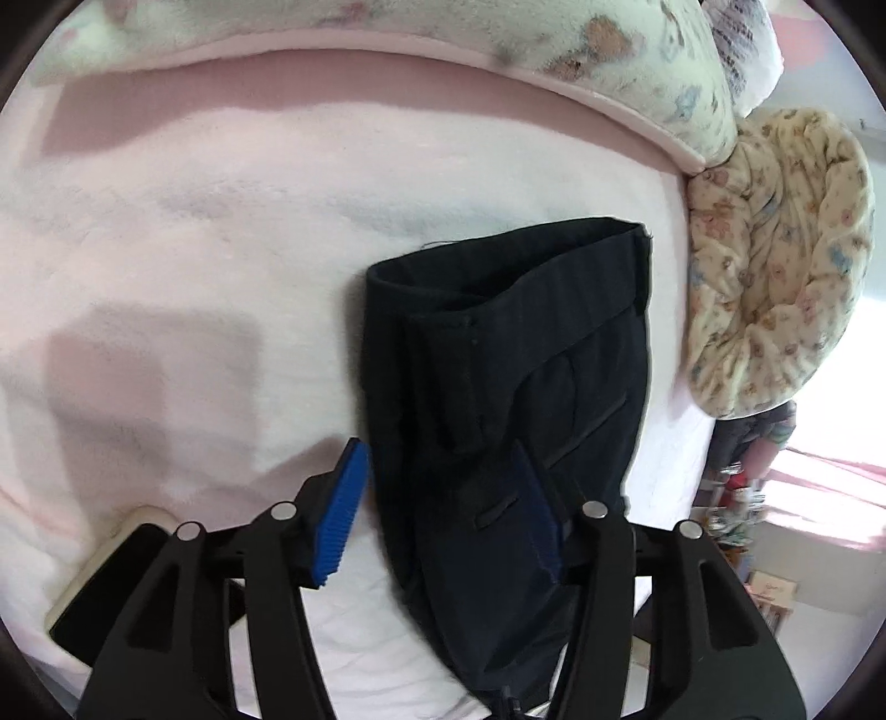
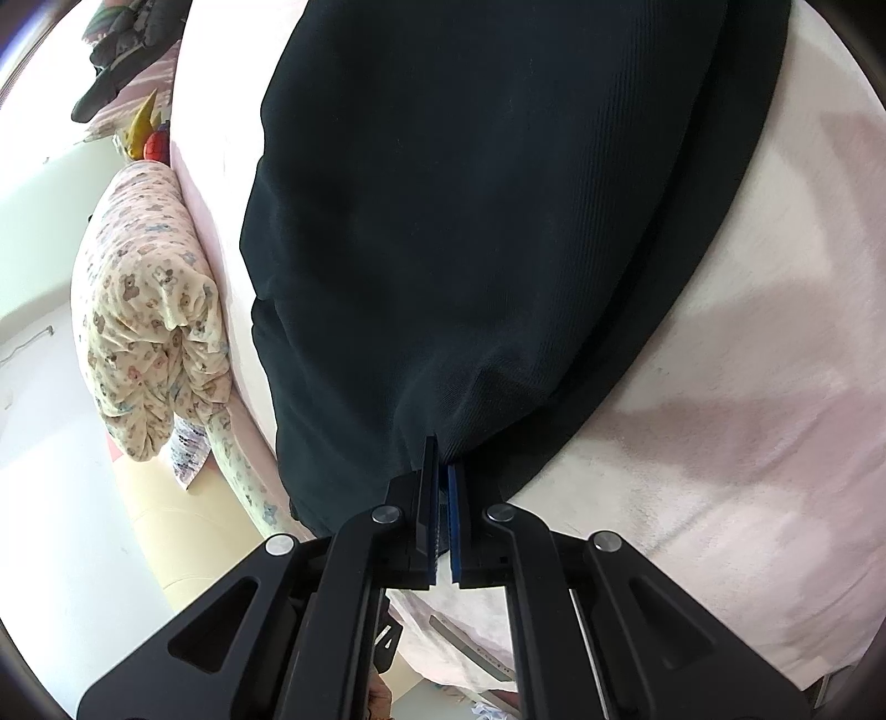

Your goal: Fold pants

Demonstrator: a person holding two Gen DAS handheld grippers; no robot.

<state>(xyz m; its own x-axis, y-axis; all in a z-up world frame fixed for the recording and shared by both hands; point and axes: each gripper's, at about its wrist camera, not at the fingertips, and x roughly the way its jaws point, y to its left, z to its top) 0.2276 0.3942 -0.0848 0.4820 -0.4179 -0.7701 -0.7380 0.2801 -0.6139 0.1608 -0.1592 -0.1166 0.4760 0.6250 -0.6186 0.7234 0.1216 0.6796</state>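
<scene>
Black pants lie folded lengthwise on a pale pink blanket, waistband at the far end. My left gripper is open and straddles the pants' left edge: its left blue pad is over the blanket, its right pad over the fabric. In the right wrist view the pants fill the upper frame. My right gripper is shut on the near hem of the pants, the cloth pinched between the blue pads.
A rolled floral quilt lies at the bed's right side, and shows in the right wrist view. A patterned pillow runs along the far edge. A dark phone-like slab lies near left. The bed edge drops off right.
</scene>
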